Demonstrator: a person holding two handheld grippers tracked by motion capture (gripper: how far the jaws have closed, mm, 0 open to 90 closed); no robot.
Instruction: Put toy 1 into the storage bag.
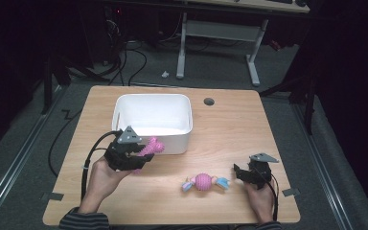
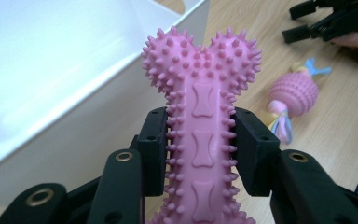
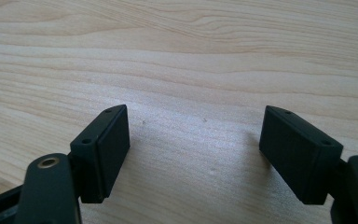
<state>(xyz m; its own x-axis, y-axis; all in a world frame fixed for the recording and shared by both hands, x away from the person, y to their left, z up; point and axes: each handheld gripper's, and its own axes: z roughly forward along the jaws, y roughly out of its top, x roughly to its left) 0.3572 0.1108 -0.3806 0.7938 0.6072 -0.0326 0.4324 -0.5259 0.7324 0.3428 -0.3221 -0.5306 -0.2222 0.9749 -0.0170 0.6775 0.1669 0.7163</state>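
Note:
A pink spiky bone toy (image 2: 203,107) is clamped by its shaft between the pads of my left gripper (image 2: 200,144), its knobbed end pointing at the white bin (image 2: 51,56). In the high view the left gripper (image 1: 143,152) holds the bone toy (image 1: 152,146) just in front of the bin's (image 1: 153,103) near wall. A pink ball toy with pale blue and yellow rope ends (image 1: 203,182) lies on the table between the two hands, also seen as the ball toy (image 2: 294,93). My right gripper (image 3: 193,149) stands open over bare wood, low at the right (image 1: 237,172).
The wooden table (image 1: 230,129) has a round cable hole (image 1: 209,101) behind the bin. A white desk frame (image 1: 218,36) stands on the floor beyond the table. Cables trail off the left edge.

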